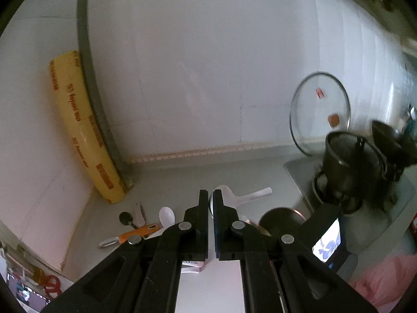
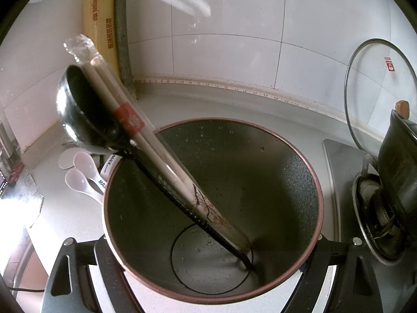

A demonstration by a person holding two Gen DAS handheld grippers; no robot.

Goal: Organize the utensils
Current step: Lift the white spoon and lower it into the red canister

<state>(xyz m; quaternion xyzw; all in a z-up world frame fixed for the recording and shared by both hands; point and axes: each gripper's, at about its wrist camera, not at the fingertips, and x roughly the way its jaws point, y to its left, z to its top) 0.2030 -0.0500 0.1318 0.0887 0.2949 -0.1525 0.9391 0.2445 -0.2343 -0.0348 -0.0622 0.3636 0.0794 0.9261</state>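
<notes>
Left wrist view: the left gripper (image 1: 211, 200) sits at bottom centre, jaws together on the edge of a white rice paddle (image 1: 242, 195) whose handle runs right. On the grey counter (image 1: 169, 177) at lower left lie a small black spoon (image 1: 127, 219), a white spoon (image 1: 166, 215) and an orange-handled peeler (image 1: 127, 237).

Right wrist view: the right gripper (image 2: 211, 268) spans the frame bottom, jaws clamped on either side of a dark round pot (image 2: 260, 172). Inside it lean a black ladle (image 2: 86, 112) and wrapped chopsticks (image 2: 146, 135), tops toward upper left. Two white spoons (image 2: 80, 172) lie on the counter, left of the pot.
</notes>
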